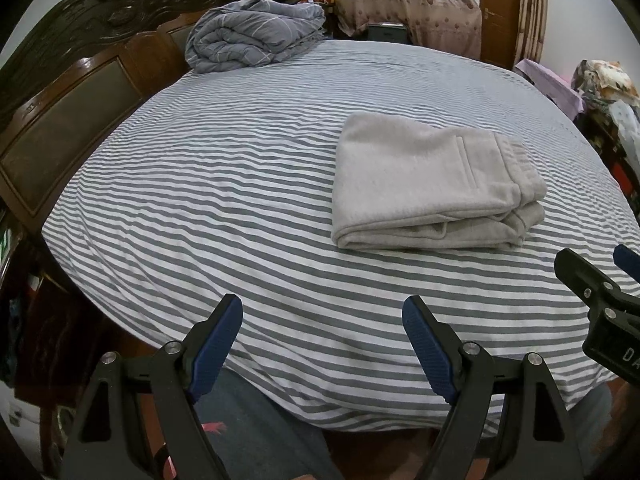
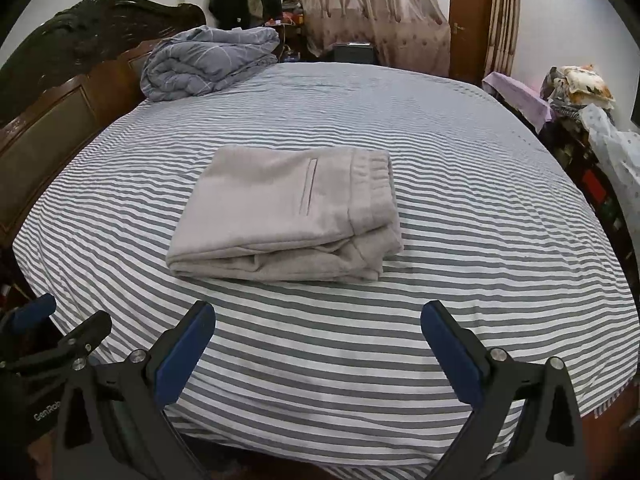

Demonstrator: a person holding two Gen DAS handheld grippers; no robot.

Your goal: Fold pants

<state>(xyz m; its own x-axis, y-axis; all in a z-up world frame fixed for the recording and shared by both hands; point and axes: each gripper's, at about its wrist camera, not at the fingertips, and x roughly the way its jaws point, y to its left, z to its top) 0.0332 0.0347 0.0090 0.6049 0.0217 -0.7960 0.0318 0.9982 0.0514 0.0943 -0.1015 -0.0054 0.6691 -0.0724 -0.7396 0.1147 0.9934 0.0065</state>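
Light grey pants (image 1: 424, 184) lie folded into a compact rectangle on the striped bed (image 1: 240, 200), waistband to the right. They also show in the right wrist view (image 2: 284, 216). My left gripper (image 1: 322, 312) is open and empty, held back near the bed's front edge, left of the pants. My right gripper (image 2: 318, 316) is open and empty, a short way in front of the pants. The right gripper also shows at the right edge of the left wrist view (image 1: 600, 280).
A folded blue-grey quilt (image 1: 256, 36) sits at the far left corner of the bed by the dark wooden headboard (image 1: 80, 92). Curtains (image 2: 360, 12) and a door are behind. Cluttered shelves with bedding (image 2: 580, 92) stand along the right.
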